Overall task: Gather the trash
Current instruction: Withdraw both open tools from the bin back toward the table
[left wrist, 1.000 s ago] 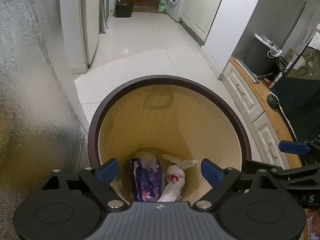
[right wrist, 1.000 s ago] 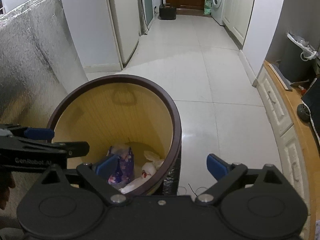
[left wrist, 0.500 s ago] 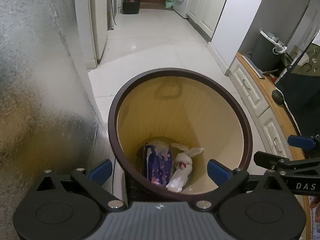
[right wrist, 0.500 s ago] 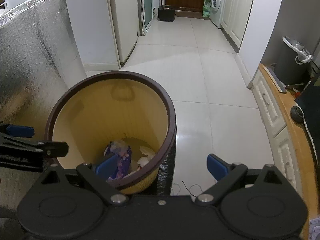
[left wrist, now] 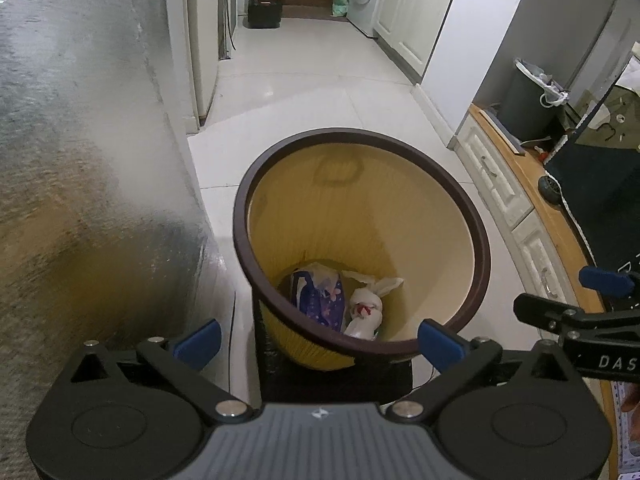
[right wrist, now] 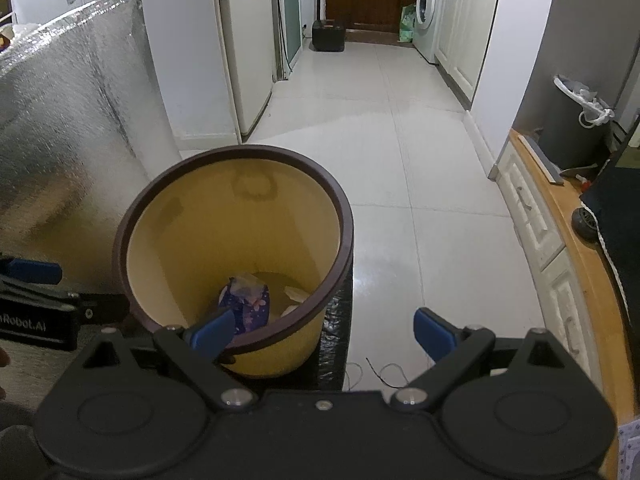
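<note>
Near: left tool (left wrist: pixel 318 338) & right tool (right wrist: pixel 324 332) both spread wide, holding nothing, poised above the bin's (left wrist: pixel 478 232) near rim. In the bin bottom lie a purple pack (left wrist: pixel 320 298) w/ a white bag (left wrist: pixel 366 308) just right of it. Far: floor (right wrist: pixel 400 152), then washer (right wrist: pixel 426 14).

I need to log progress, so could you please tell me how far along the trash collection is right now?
Done: a purple patterned packet and a knotted white bag lie at the bottom of the yellow bin. In hand: nothing; the left gripper and right gripper both have jaws wide apart and empty. Left: thin wire scraps lie on the floor beside the bin, possibly trash.
</note>
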